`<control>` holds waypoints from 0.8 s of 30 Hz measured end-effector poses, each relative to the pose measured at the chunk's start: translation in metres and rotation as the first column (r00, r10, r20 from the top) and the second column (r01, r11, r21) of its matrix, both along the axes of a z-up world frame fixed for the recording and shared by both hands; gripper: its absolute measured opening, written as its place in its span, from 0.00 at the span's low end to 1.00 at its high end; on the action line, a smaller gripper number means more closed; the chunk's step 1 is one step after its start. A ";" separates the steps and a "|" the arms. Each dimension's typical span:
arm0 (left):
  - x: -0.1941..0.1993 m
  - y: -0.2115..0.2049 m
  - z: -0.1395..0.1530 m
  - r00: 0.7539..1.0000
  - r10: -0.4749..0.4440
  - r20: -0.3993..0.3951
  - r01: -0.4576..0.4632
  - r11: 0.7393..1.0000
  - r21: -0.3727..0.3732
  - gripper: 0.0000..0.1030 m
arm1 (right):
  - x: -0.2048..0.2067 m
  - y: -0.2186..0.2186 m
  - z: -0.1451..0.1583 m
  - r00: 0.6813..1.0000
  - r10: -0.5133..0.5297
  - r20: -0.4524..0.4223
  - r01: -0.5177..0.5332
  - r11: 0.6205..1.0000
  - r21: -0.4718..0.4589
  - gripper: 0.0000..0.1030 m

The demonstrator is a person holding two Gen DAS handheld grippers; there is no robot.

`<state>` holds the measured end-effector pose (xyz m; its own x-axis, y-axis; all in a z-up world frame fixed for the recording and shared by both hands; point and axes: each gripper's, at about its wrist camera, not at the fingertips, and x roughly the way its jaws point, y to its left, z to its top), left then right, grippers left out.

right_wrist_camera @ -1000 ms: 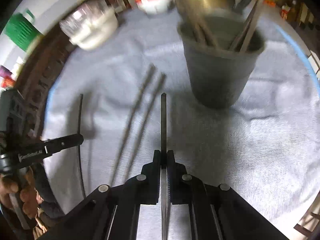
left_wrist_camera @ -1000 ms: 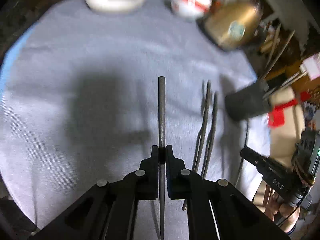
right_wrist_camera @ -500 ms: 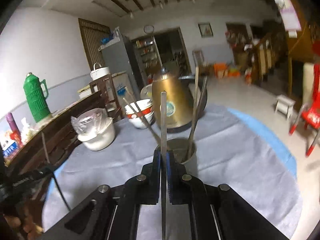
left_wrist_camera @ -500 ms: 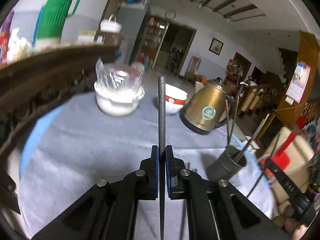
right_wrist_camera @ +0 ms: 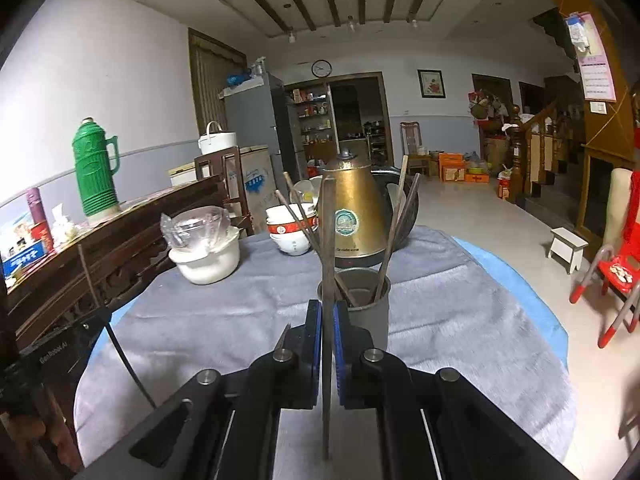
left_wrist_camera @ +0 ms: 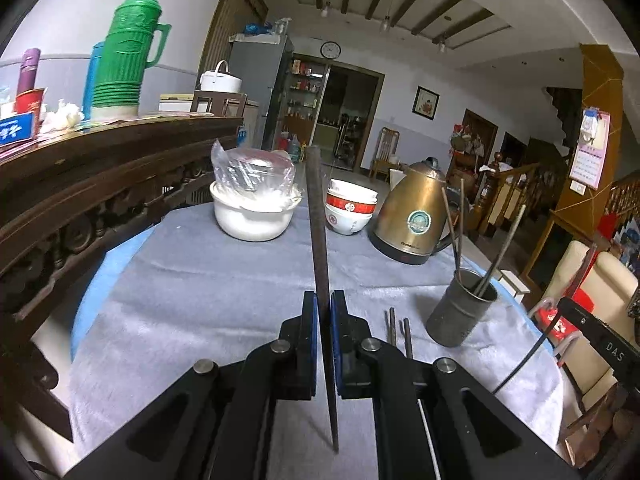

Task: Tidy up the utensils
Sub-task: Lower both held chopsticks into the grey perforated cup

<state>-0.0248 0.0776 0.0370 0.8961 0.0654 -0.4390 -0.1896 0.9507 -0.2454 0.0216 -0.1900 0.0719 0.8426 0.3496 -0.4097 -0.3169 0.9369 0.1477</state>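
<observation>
two chopsticks are in hand: left gripper (left_wrist_camera: 324, 344) clamps one chopstick (left_wrist_camera: 318, 240), right gripper (right_wrist_camera: 327, 354) clamps another (right_wrist_camera: 328, 248), just before the metal cup (right_wrist_camera: 370, 308) near the table's right edge. lower each tip-first into the cup, steady, releasing only once inside.

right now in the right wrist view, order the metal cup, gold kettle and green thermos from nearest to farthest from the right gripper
1. metal cup, just beyond the right gripper, slightly right
2. gold kettle, behind the cup
3. green thermos, far left on the wooden sideboard
</observation>
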 end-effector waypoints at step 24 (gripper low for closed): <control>-0.054 0.014 0.013 0.998 0.046 0.039 -0.042 0.993 -0.109 0.07 | -0.020 -0.010 0.019 1.000 0.012 0.026 -0.013 0.999 0.049 0.06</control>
<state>-0.0787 0.0915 0.0499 0.9108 0.0595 -0.4084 -0.2183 0.9092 -0.3545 0.0015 -0.1997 0.0907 0.8479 0.3795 -0.3702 -0.3328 0.9246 0.1855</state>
